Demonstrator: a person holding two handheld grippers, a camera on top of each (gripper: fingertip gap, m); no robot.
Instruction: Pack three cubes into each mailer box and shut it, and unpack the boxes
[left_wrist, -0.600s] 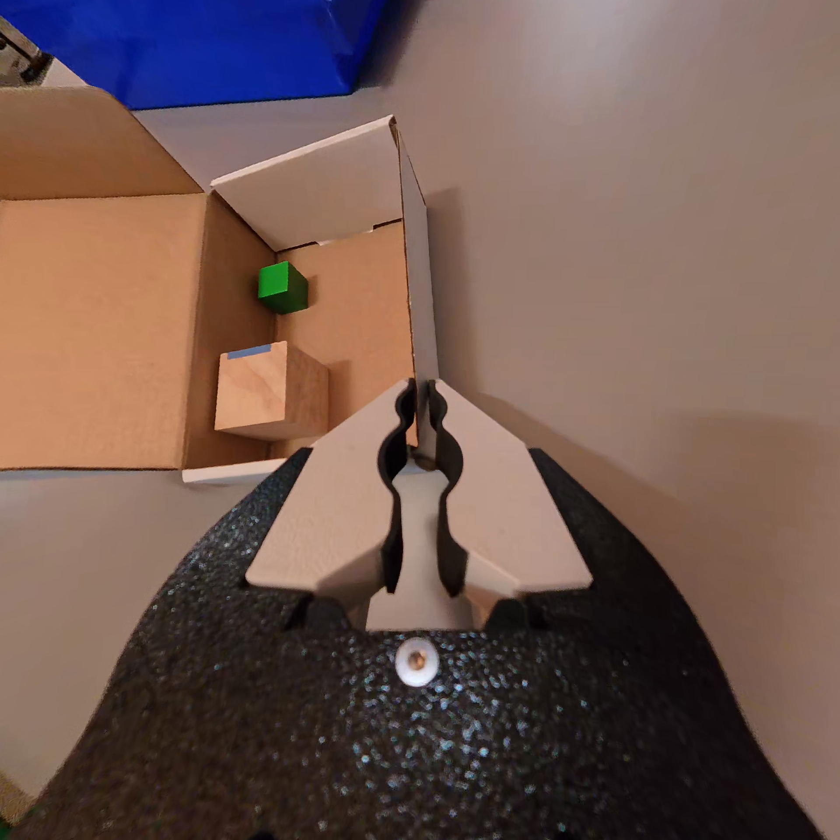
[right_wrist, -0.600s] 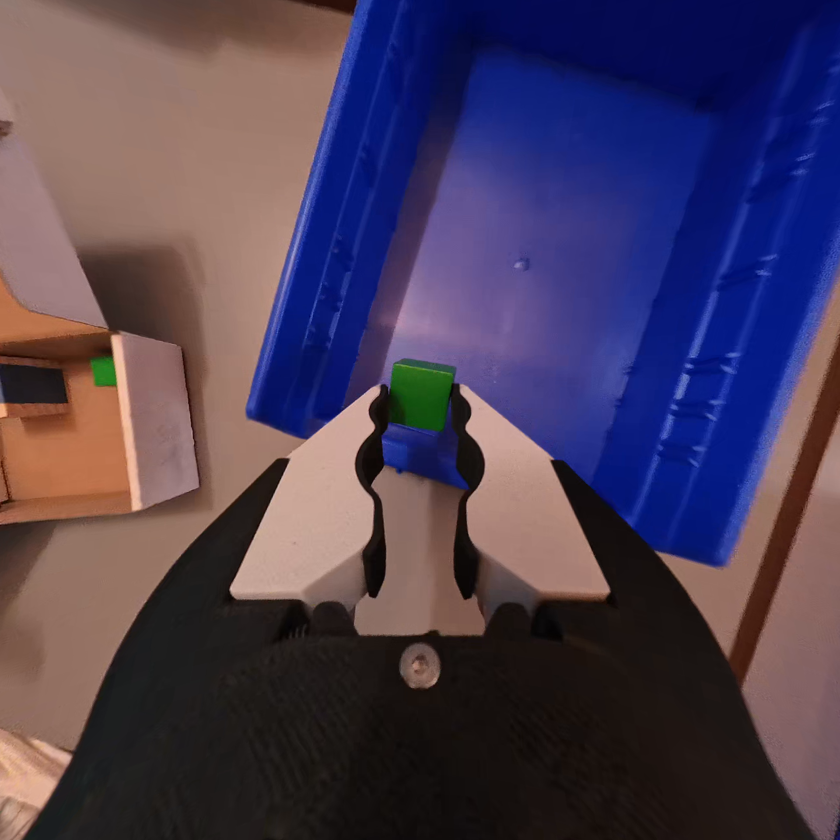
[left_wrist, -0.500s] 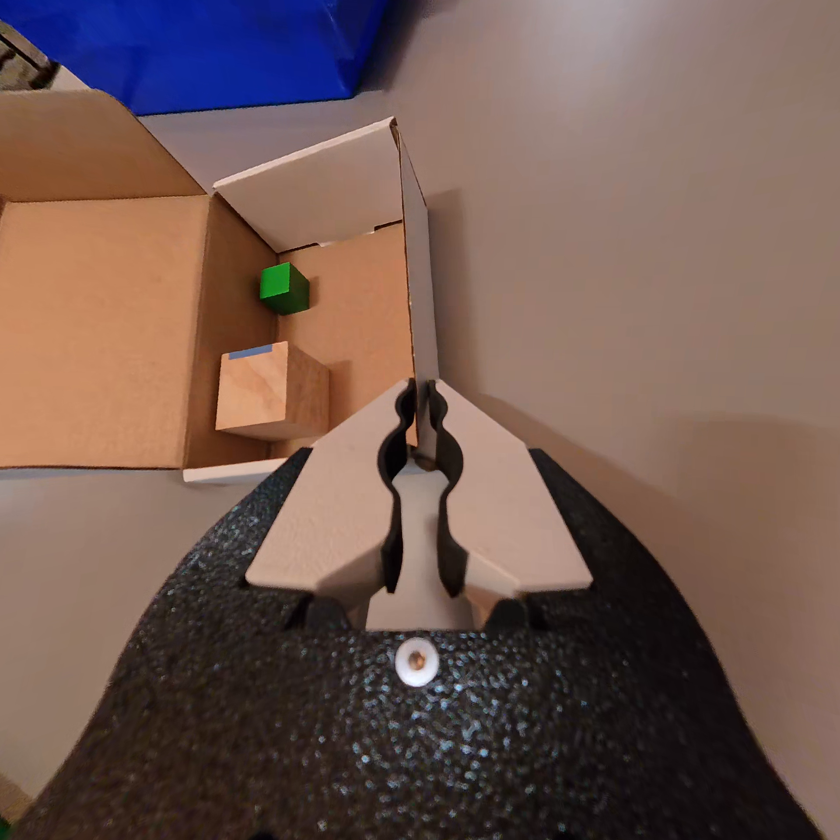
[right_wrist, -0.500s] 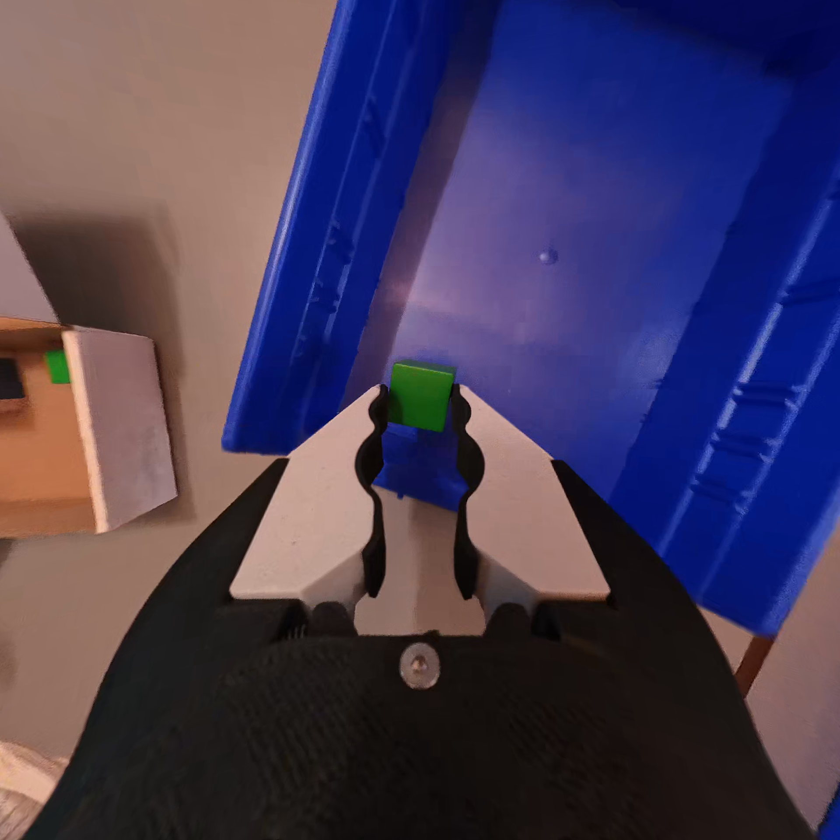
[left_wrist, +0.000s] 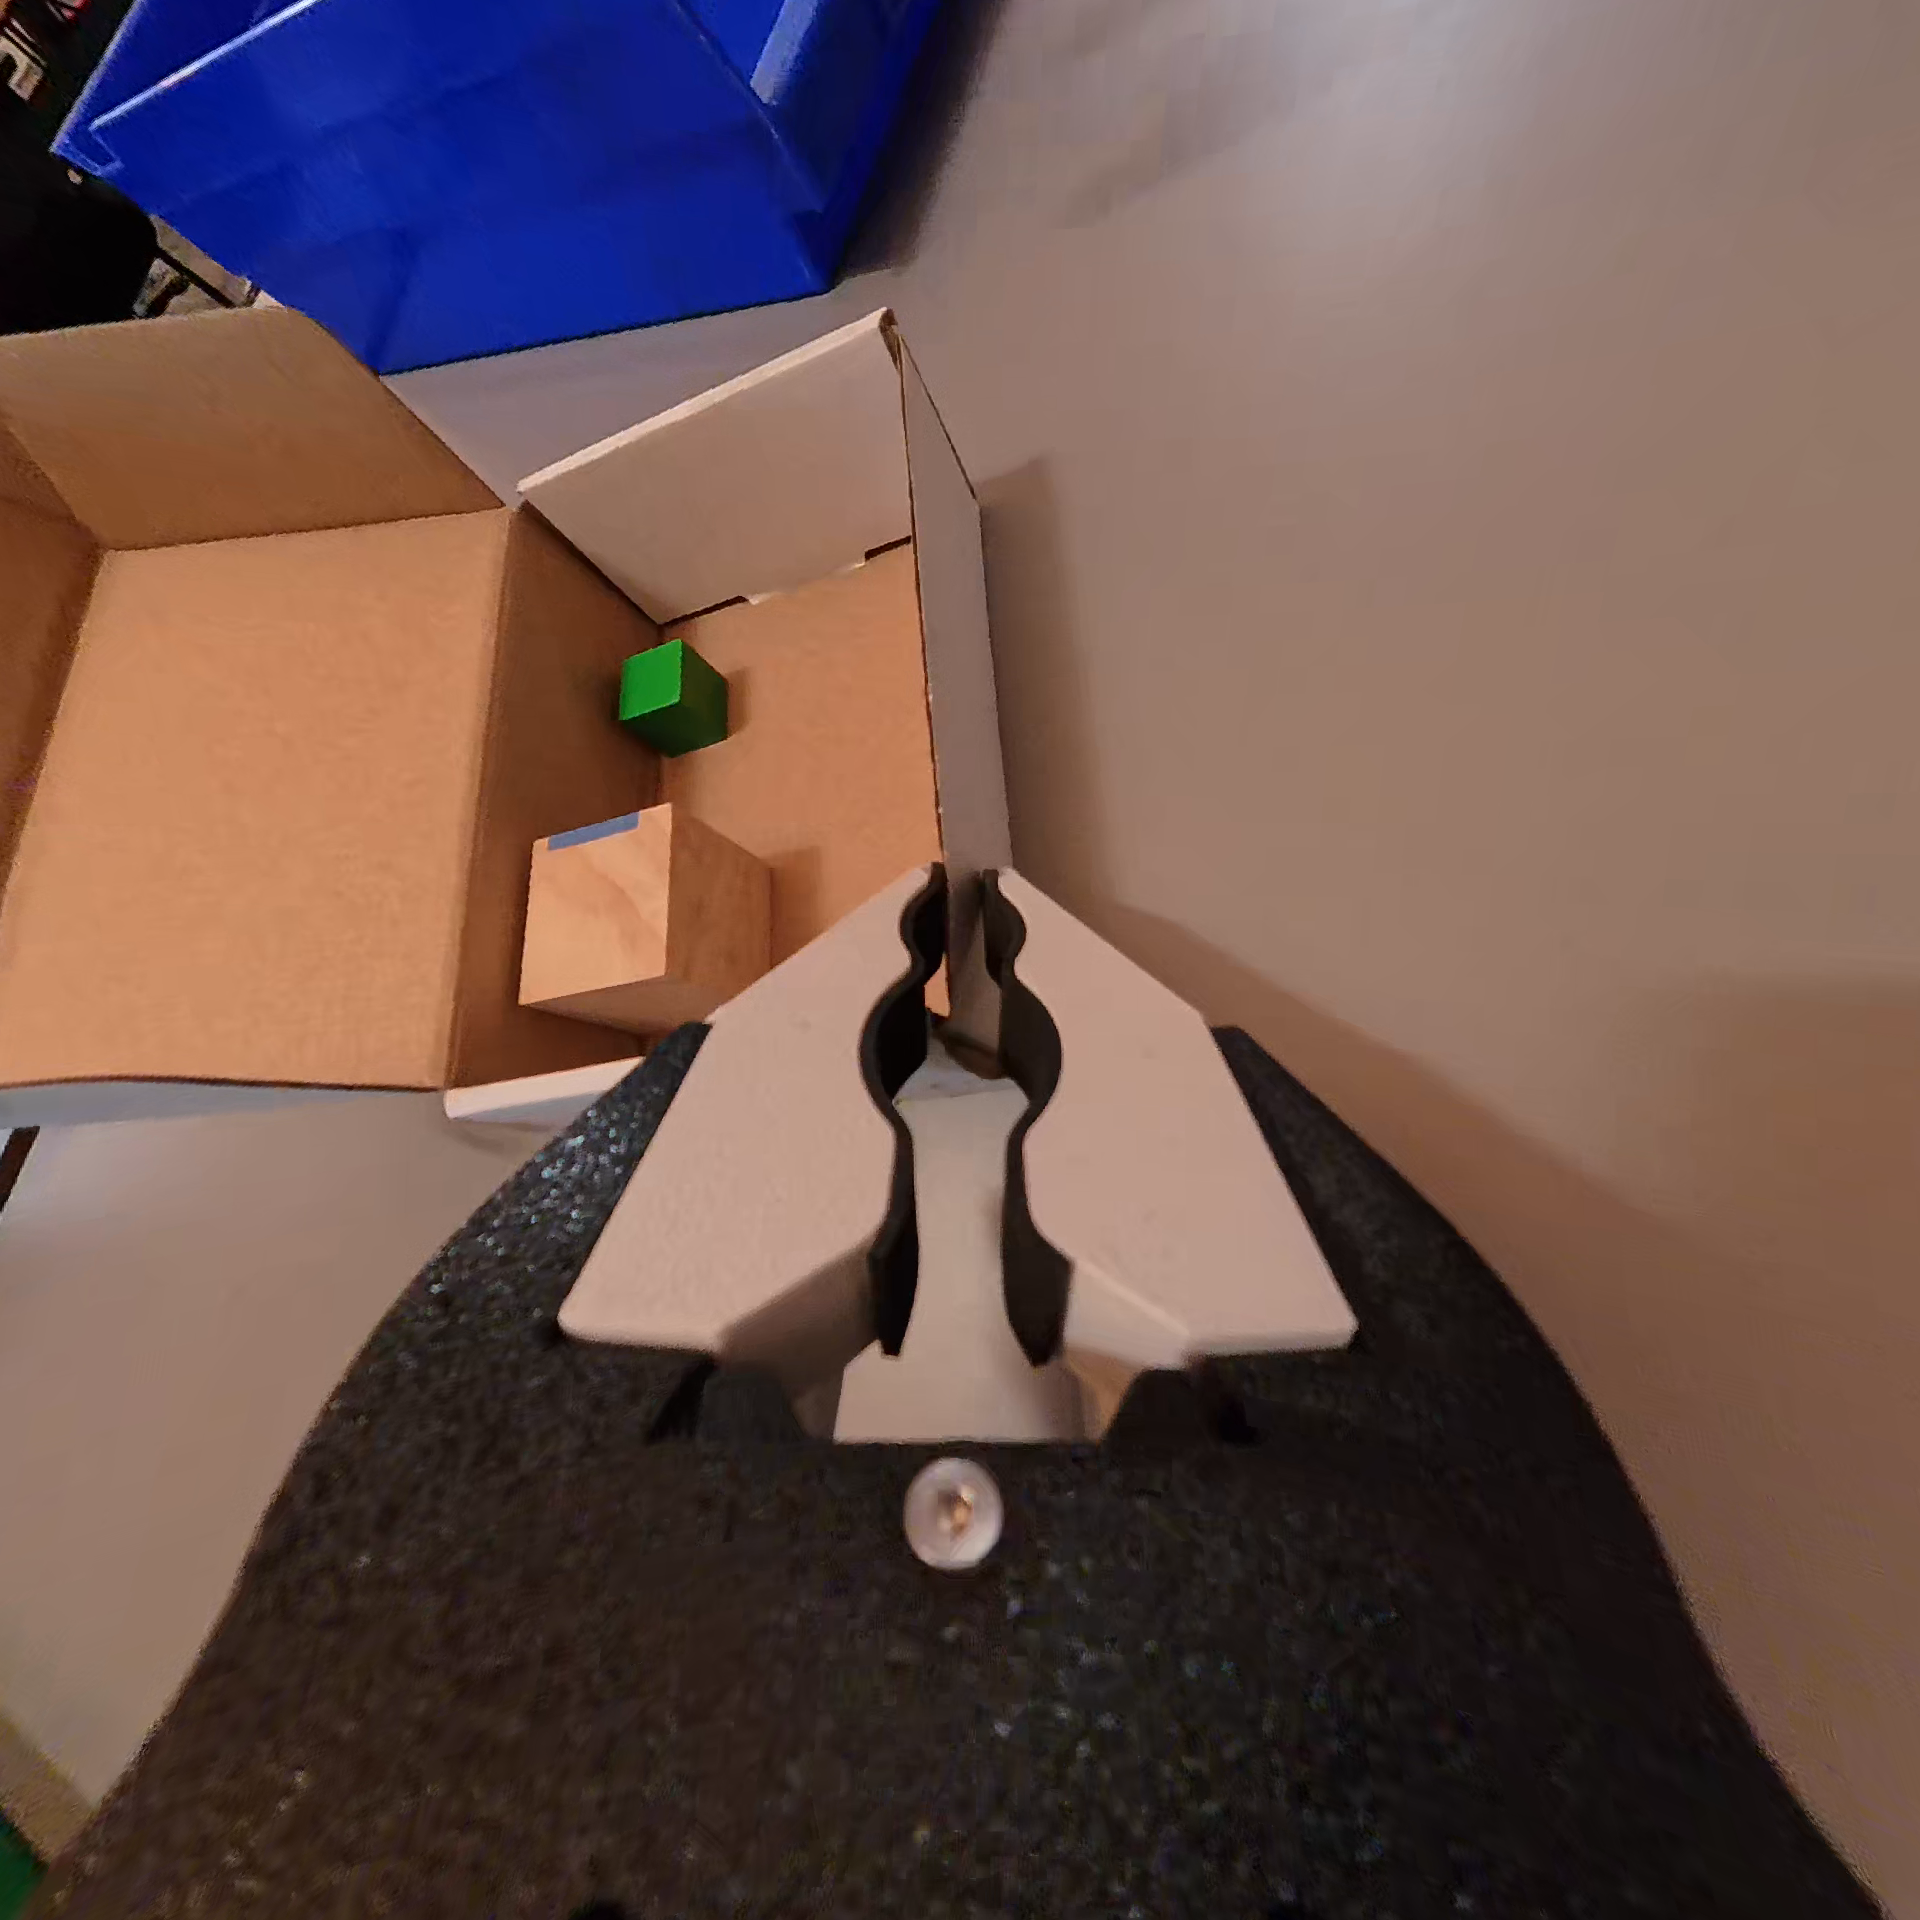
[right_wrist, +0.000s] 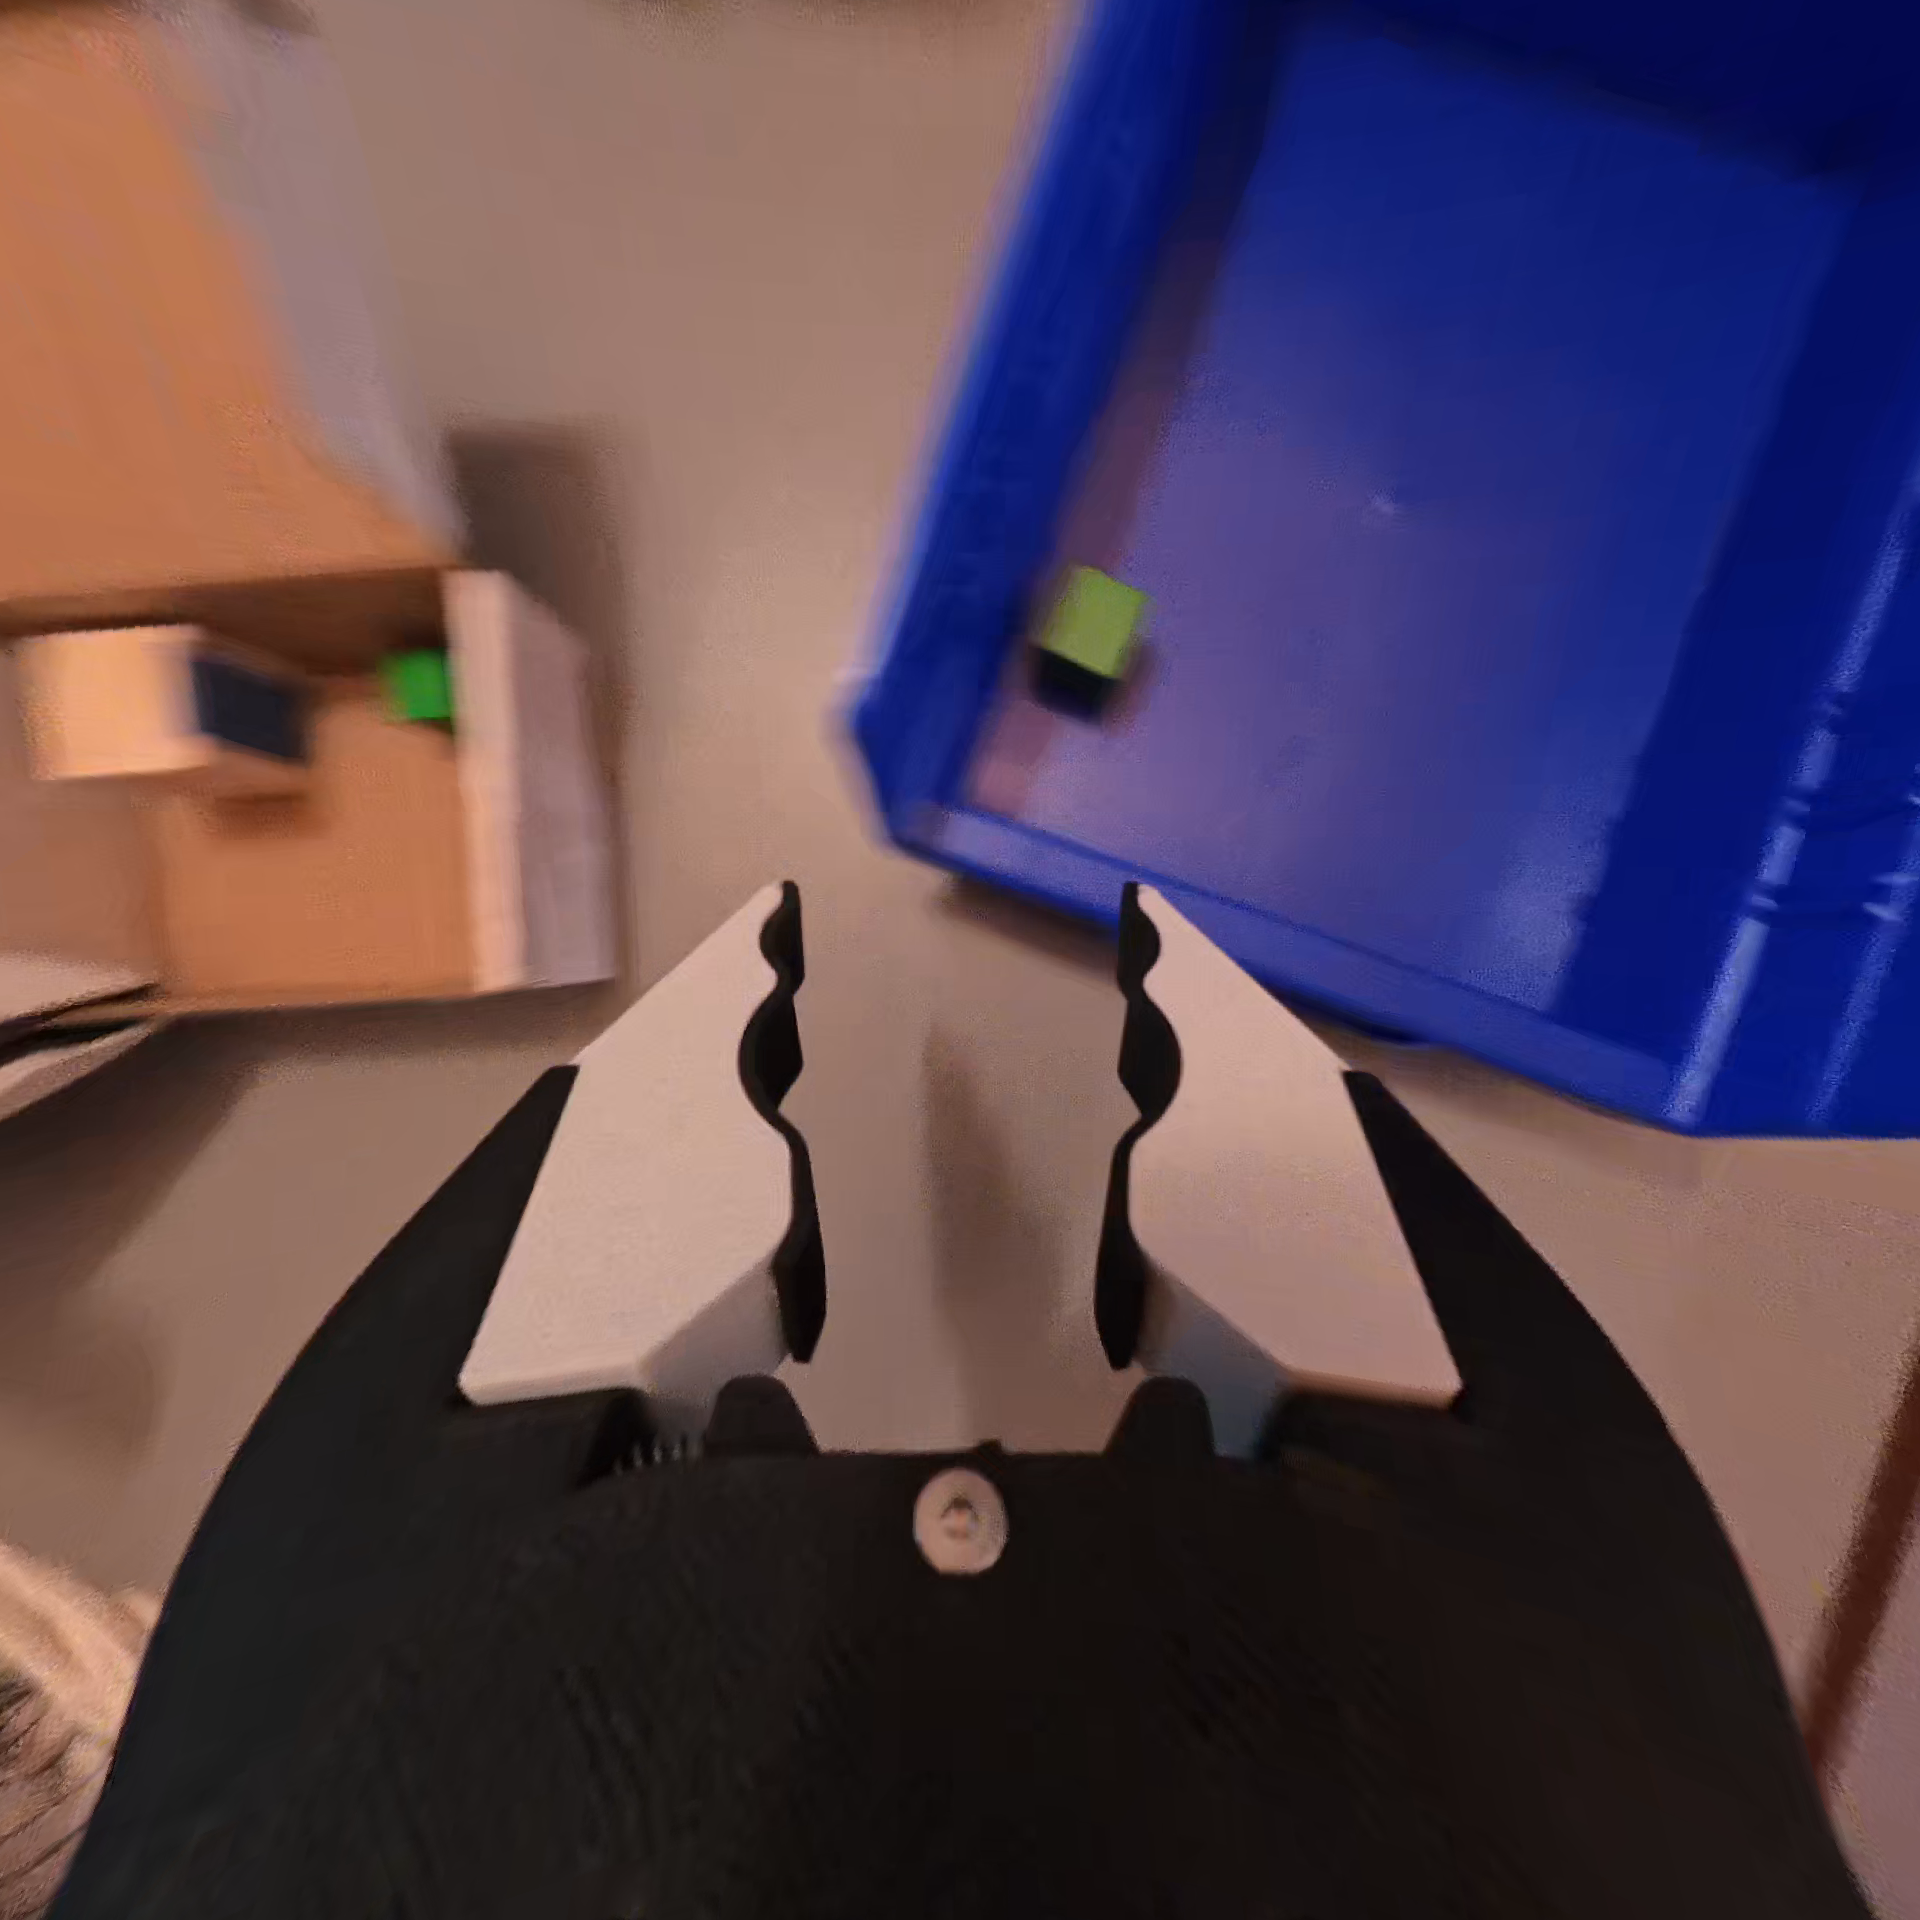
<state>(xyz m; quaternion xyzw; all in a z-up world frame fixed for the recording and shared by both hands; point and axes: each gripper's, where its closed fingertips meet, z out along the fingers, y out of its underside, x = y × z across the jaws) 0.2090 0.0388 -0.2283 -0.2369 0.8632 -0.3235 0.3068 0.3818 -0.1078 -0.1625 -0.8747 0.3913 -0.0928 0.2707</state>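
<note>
An open mailer box (left_wrist: 312, 790) lies on the table, white outside and brown inside. In it are a small green cube (left_wrist: 673, 696) and a larger wooden cube (left_wrist: 644, 914). My left gripper (left_wrist: 964, 883) is shut on the box's upright right wall (left_wrist: 956, 665). In the blurred right wrist view my right gripper (right_wrist: 956, 894) is open and empty above the table. A green cube (right_wrist: 1091, 639) lies in the blue bin (right_wrist: 1818, 665) ahead of it. The box (right_wrist: 312, 862) shows at the left with its green cube (right_wrist: 416, 686) and wooden cube (right_wrist: 114, 701).
The blue bin (left_wrist: 468, 177) stands just behind the box in the left wrist view. The grey table (left_wrist: 1455, 623) stretches to the right of the box. A brown strip (right_wrist: 1860, 1558) runs along the far right edge of the right wrist view.
My right gripper has opened and let go of the green cube, which now lies in the blue bin. It has drawn back from the bin. My left gripper still holds the box wall.
</note>
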